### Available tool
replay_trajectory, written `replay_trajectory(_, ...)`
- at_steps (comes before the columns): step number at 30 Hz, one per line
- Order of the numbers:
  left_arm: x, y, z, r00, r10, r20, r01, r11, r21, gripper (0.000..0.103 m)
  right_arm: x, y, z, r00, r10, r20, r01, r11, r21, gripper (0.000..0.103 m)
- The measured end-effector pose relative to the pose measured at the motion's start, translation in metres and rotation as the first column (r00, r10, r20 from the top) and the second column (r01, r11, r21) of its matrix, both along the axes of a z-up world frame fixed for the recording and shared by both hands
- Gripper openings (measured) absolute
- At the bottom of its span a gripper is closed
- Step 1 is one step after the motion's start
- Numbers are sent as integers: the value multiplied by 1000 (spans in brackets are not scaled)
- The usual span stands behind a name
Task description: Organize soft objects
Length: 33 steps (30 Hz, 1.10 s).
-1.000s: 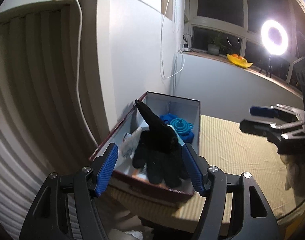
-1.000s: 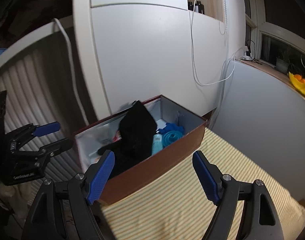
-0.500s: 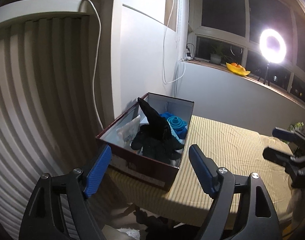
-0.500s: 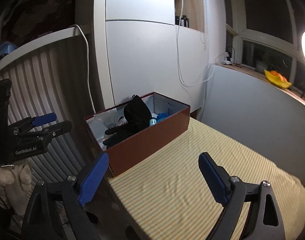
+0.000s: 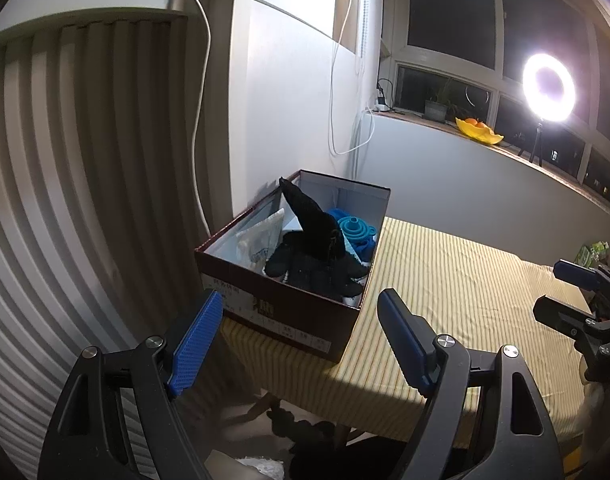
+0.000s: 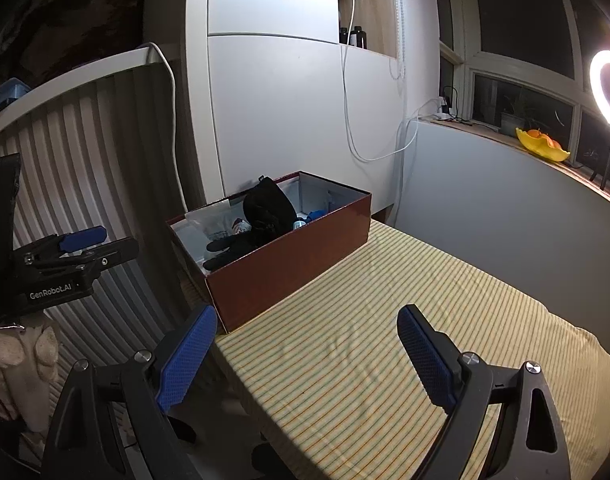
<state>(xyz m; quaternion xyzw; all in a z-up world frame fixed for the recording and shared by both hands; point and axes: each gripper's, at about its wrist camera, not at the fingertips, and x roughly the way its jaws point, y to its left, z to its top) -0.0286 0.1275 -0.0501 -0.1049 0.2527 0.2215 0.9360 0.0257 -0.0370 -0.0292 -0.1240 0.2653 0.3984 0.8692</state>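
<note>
We are in a home room at night: a table under a yellow striped cloth (image 6: 405, 320) stands by white cupboards (image 6: 281, 92). At upper right, a windowsill holds a potted plant (image 5: 437, 106), a yellow fruit bowl (image 5: 479, 131) and a glowing ring light (image 5: 549, 88).

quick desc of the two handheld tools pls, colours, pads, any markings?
Both match: the left tool and right tool have black skeletal frames with triangular cutouts, silver screw heads at the pivots, and blue dimple-textured finger pads. In the right wrist view, the left tool's black body carries white "GenRobot.AI" lettering. No cables are visible on either tool.
</note>
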Motion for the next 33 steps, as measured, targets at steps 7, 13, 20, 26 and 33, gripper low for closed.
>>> replay_trajectory(7,-2,0,2,1000,-4,5,4,1000,-1,80,0,-2,-1,1000,-5,-9,5,1000,11,89)
replay_trajectory(13,-3,0,4,1000,-5,11,5,1000,1,80,0,-3,-2,1000,-3,-13,3,1000,10,89)
replay_trajectory(20,-1,0,5,1000,-14,11,14,1000,0,80,1,-3,-3,1000,-5,-17,5,1000,11,89)
replay_trajectory(26,1,0,5,1000,-19,10,20,1000,-10,80,2,-4,-5,1000,-9,-26,9,1000,13,89)
replay_trajectory(33,1,-1,6,1000,-22,9,22,1000,-5,80,2,-5,-7,999,-8,-31,9,1000,11,89)
